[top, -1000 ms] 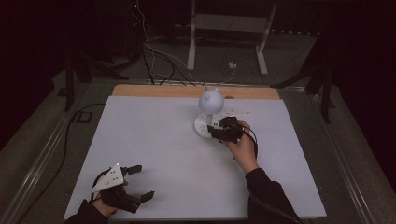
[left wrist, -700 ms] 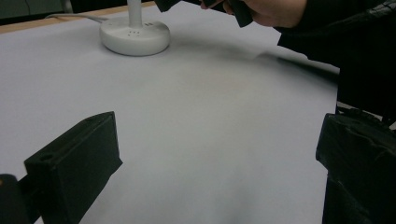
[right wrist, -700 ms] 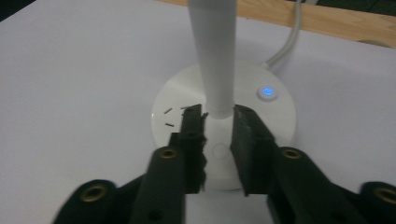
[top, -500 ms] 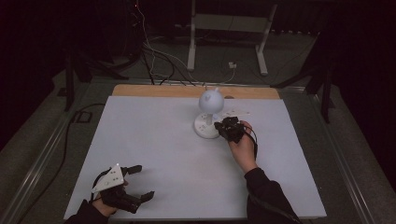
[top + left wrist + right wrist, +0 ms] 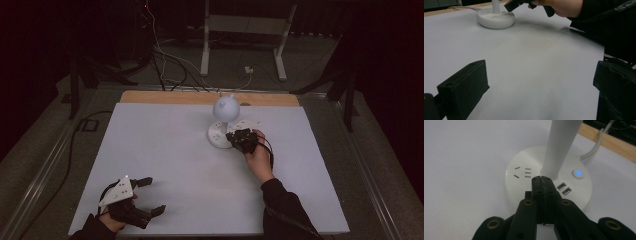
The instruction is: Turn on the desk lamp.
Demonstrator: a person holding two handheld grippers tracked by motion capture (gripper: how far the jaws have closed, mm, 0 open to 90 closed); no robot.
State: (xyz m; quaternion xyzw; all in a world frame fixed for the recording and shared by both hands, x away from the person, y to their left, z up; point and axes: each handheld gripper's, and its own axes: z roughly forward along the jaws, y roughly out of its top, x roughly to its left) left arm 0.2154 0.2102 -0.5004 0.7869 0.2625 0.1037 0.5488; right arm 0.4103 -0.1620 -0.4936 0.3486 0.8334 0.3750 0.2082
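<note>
Lamp base [image 5: 549, 185], white and round, stands toward the far middle of my table [image 5: 165, 145], with a white stem [image 5: 560, 147] rising from its centre to a rounded white head [image 5: 226, 106]. My right gripper [image 5: 543, 180] hovers over the base just in front of the stem, its two black jaws pressed flat together with nothing between them; they have just been closing. Whether the joined tips touch the base surface I cannot tell. Beside the tips to the right lie two USB ports [image 5: 564, 189] and, farther right, a round button lit blue [image 5: 578, 173]; to the left sit the slots of a socket [image 5: 522, 172]. A white cable [image 5: 594, 147] leaves the base toward the wooden table edge [image 5: 200, 97]. My left gripper [image 5: 145, 197] rests at the near left corner, well apart from the lamp, jaws spread wide over bare table. In the left gripper view my right hand [image 5: 560, 6] appears beside the base.
</note>
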